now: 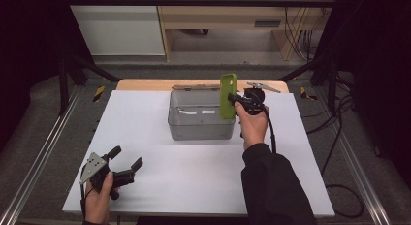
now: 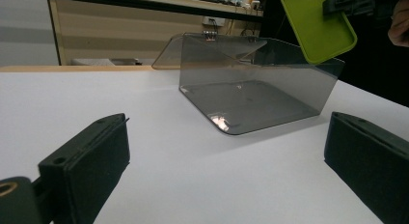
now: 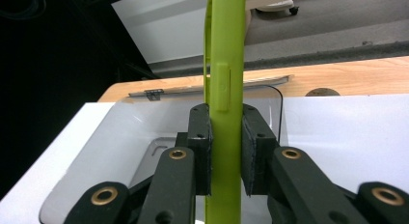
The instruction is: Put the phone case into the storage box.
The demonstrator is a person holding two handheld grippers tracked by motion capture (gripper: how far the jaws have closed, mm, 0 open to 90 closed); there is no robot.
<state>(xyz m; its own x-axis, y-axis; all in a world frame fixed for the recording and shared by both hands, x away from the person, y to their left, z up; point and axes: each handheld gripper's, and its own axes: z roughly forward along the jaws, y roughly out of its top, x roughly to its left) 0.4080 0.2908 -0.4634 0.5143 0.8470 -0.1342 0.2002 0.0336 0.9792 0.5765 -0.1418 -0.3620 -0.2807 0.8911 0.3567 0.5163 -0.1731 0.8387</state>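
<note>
1. Right hand-held gripper (image 1: 232,97) is clamped on the green phone case (image 1: 228,96), upright over the clear box (image 1: 201,119).
2. Lower it straight, clear of the rim.
3. Left hand-held gripper (image 1: 127,161) rests with its jaws apart on the table (image 1: 194,176).

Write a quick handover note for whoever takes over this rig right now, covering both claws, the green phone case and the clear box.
Right claw: shut on the green phone case, held upright on edge above the right end of the clear box.
Left claw: open, holds nothing, near the front left of the white table.
Box: mid-table, lid open toward the back, nothing inside.
Done: case picked up and brought over the box.
Left: probably lower the case in, release, perhaps close the lid.
</note>
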